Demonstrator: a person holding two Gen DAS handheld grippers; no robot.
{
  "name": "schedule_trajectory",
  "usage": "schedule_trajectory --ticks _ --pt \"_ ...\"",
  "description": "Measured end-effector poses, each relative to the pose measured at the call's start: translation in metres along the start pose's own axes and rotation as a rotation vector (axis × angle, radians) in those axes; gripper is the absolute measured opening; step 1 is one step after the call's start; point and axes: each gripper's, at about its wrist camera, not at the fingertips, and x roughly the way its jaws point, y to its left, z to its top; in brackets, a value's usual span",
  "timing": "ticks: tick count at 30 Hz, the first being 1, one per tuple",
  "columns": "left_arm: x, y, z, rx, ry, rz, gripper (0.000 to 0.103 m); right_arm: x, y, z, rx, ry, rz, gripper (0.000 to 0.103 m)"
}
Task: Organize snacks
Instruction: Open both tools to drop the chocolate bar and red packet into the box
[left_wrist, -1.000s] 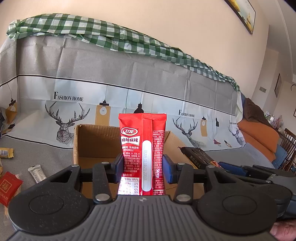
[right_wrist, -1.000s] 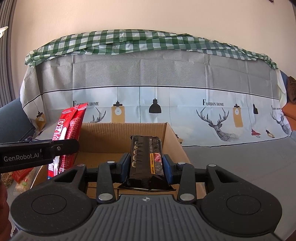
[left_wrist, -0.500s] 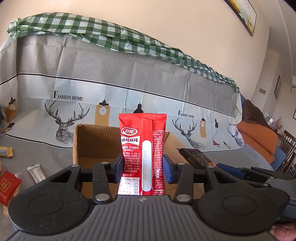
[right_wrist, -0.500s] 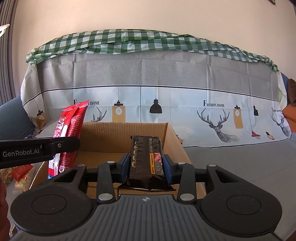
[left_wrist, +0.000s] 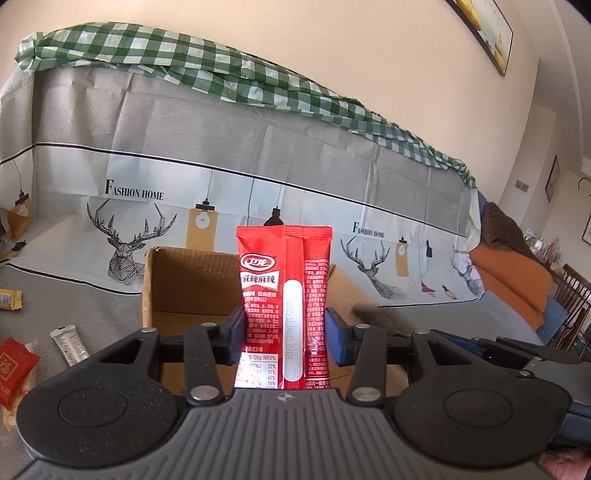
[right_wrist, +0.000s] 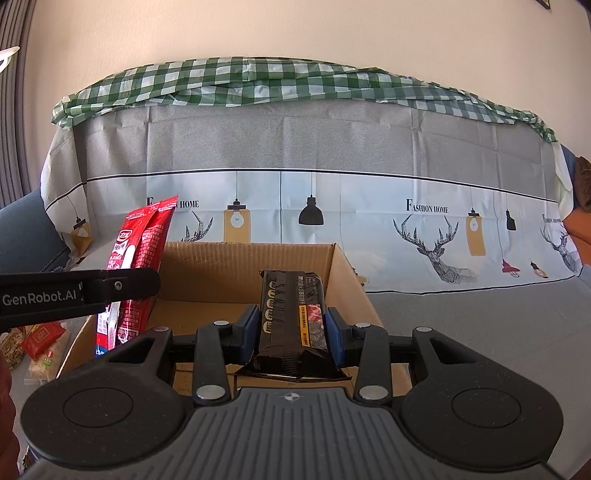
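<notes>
My left gripper (left_wrist: 284, 338) is shut on a red snack packet (left_wrist: 285, 295), held upright over the open cardboard box (left_wrist: 177, 280). The red packet also shows in the right wrist view (right_wrist: 136, 273), at the box's left side, with the left gripper's finger (right_wrist: 110, 286) across it. My right gripper (right_wrist: 291, 334) is shut on a black snack packet (right_wrist: 291, 314), held over the near part of the same box (right_wrist: 229, 266). The box floor under both packets looks bare where visible.
Loose snacks lie on the grey cover left of the box: a silver packet (left_wrist: 69, 345), a red packet (left_wrist: 14, 369), a yellow one (left_wrist: 9, 299), and more (right_wrist: 40, 343). A sofa back draped in deer-print cloth (right_wrist: 332, 192) stands behind the box.
The left gripper has drifted slightly right and forward with the red packet; the right gripper has edged closer to the box. Both grips are unchanged.
</notes>
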Motion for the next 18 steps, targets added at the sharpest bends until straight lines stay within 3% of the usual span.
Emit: schedule_trajectory --ticks 1,2,4,18 --pt "0.0006 0.0009 0.0004 -0.010 0.006 -0.007 0.060 -0.0001 -0.0002 0.0000 -0.001 -0.003 -0.003 0.043" --pt "0.0012 0.0013 0.0005 -0.017 0.009 -0.012 0.062 -0.0001 -0.0002 0.0004 -0.003 -0.005 -0.010 0.056" --pt "0.0012 -0.0003 0.0006 -0.009 0.009 -0.008 0.062 0.0001 -0.0006 0.0003 -0.001 -0.008 -0.028 0.071" --pt "-0.0052 -0.0039 -0.0003 0.008 -0.077 0.002 0.075 0.0014 0.0032 -0.0018 -0.036 -0.014 -0.070 0.072"
